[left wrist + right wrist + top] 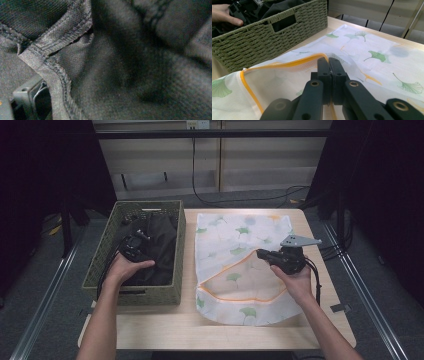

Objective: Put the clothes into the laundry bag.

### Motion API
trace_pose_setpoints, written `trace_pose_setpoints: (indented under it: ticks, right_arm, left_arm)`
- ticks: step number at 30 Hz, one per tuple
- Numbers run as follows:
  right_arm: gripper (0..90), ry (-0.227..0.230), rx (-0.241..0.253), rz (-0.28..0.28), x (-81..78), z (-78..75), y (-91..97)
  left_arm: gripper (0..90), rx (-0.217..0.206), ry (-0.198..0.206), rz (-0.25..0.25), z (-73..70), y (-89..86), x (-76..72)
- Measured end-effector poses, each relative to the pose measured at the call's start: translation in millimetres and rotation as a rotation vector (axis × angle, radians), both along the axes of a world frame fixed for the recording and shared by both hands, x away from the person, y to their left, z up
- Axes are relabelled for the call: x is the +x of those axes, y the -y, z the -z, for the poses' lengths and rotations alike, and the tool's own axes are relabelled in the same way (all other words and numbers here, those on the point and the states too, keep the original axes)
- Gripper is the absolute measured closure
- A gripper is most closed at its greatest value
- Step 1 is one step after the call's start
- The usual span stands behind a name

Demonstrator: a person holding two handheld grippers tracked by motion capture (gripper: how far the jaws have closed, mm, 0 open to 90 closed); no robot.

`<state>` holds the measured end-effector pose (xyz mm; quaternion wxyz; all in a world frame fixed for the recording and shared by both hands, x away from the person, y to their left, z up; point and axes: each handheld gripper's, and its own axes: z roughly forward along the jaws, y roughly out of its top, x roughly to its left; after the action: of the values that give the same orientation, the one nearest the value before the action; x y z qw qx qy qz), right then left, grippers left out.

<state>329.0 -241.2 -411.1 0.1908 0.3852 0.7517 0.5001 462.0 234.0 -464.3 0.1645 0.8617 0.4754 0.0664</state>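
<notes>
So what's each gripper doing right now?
Left gripper: in the basket, on dark cloth; jaws can't be told.
Right gripper: shut on the bag's orange edge.

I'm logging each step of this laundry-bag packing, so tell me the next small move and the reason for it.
Probably close the left gripper on the dark garment and lift it out of the woven basket. That gripper is buried in the cloth, while the right gripper is shut on the orange-trimmed edge of the laundry bag, holding its mouth raised and ready to receive the garment.

Basket [102, 265] left on table [190, 330] — garment [162, 240] inside — mesh bag [235, 235] right.
</notes>
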Motion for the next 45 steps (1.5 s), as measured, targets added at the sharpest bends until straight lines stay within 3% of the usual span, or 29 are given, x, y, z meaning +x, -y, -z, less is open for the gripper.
trace_pose_setpoints:
  ticks: [2,3,5,6,7,8,12,14,16,20,25,31,35,37,38,39,45]
  right_arm:
    - [88.5,-0.001,0.001,0.002,0.0,0.0,0.0]
    - [88.5,-0.001,0.002,0.003,0.1,0.0,0.2]
    - [88.4,-0.001,0.000,0.003,0.0,0.0,0.1]
    - [88.4,0.001,0.000,0.002,-0.1,0.1,0.2]
    - [88.4,0.000,0.000,0.002,-0.5,-0.1,0.3]
    - [88.4,0.000,0.001,-0.001,-0.6,-0.2,0.5]
    - [88.4,-0.002,-0.001,0.000,-0.2,0.9,0.7]
    - [88.4,-0.005,-0.002,-0.001,-0.1,1.6,-0.3]
    - [88.3,-0.004,-0.008,-0.006,0.3,2.3,-1.4]
    - [88.3,-0.006,-0.004,-0.001,0.5,1.9,-2.5]
    - [88.3,-0.001,-0.004,0.000,0.1,1.0,-0.1]
    - [88.7,-0.005,-0.004,0.001,1.2,1.9,-0.1]
    - [88.9,-0.007,-0.004,0.003,1.5,2.1,-0.7]
    - [89.0,-0.006,-0.006,0.003,1.2,1.9,-1.2]
    - [89.0,-0.007,-0.006,0.003,0.8,1.7,-1.6]
    - [88.9,-0.005,-0.004,0.003,0.7,1.5,-1.7]
    - [89.0,-0.001,-0.002,0.005,0.4,0.8,0.3]
  left_arm:
    - [0.0,0.004,-0.013,-0.029,2.2,0.5,1.7]
    - [0.1,0.018,-0.042,-0.022,1.5,0.4,2.8]
    - [5.6,0.031,-0.058,-0.039,1.6,3.4,4.2]
    - [9.0,0.052,-0.064,-0.021,1.7,3.9,5.7]
    - [10.9,0.034,-0.058,-0.048,3.4,6.5,5.1]
    - [13.7,0.059,-0.075,-0.014,1.5,5.6,6.4]
    - [25.8,0.050,-0.081,-0.012,-1.2,6.6,5.7]
    - [34.1,0.043,-0.065,-0.020,-2.7,7.6,5.0]
    - [39.4,0.056,-0.066,0.005,-4.8,8.3,4.0]
    - [55.0,0.044,-0.048,-0.008,-8.6,8.4,2.5]
    - [61.0,0.033,0.005,-0.033,-16.7,5.2,0.2]
    - [63.0,-0.080,0.122,-0.077,-32.6,-7.9,-7.1]
    - [63.1,-0.111,0.192,-0.082,-47.3,-11.4,-15.7]
    - [63.1,-0.154,0.233,-0.098,-54.5,-13.5,-19.8]
    - [63.1,-0.154,0.233,-0.098,-54.5,-13.5,-19.8]
    - [63.1,-0.190,0.272,-0.102,-61.9,-17.3,-23.7]
    - [63.1,-0.270,0.373,-0.123,-78.6,-28.6,-36.8]
